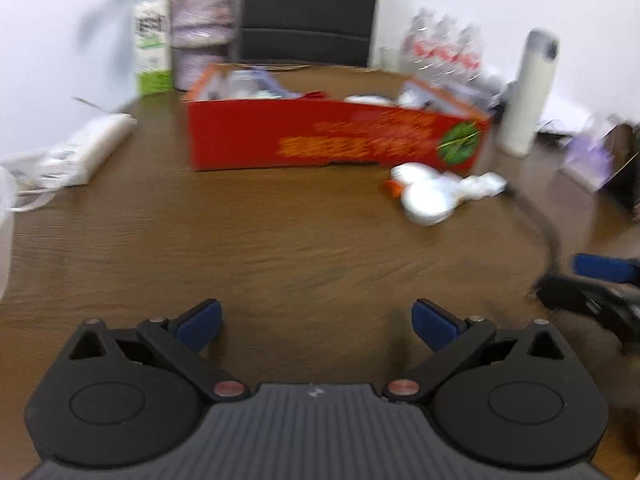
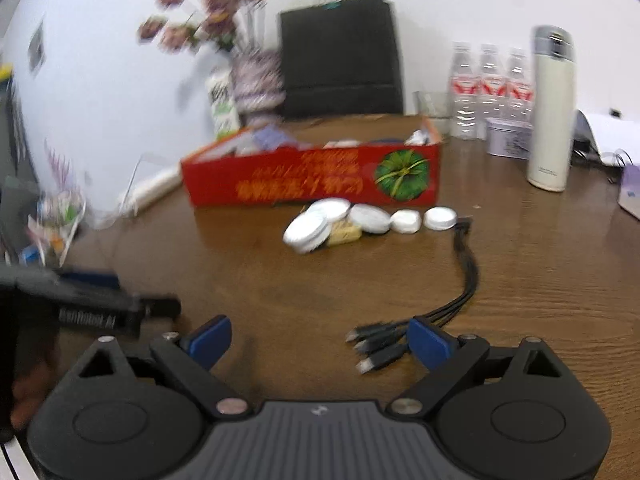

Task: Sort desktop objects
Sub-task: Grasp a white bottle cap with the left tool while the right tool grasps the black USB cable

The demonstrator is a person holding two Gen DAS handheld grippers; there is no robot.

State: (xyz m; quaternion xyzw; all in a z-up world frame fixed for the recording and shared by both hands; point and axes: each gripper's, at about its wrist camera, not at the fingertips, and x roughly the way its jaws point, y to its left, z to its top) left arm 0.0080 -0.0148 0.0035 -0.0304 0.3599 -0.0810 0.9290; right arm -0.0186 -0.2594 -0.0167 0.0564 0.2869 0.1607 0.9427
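Observation:
A red cardboard box [image 2: 312, 178] [image 1: 336, 136] holding mixed items stands at the middle of the brown table [image 2: 280, 288]. In front of it lie several white round lids [image 2: 344, 220] [image 1: 432, 192] around a small yellow piece [image 2: 344, 235]. A black multi-plug cable [image 2: 460, 280] [image 1: 548, 236] runs from the lids toward my right gripper [image 2: 320, 344], which is open; the cable's plugs [image 2: 376, 346] lie between its fingers, by the right pad [image 2: 430, 346]. My left gripper [image 1: 318, 326] is open over bare wood. The left gripper also shows at the left edge of the right wrist view, as a black body with blue pads [image 2: 86, 294].
A white thermos [image 2: 550, 116] [image 1: 528, 92], three water bottles [image 2: 490, 88], a small tub [image 2: 508, 138] and papers [image 2: 608, 132] stand at the right back. A vase of flowers [image 2: 256, 80], a carton [image 1: 152, 48], a power strip [image 1: 88, 148] and a black chair [image 1: 308, 12] are at the back left.

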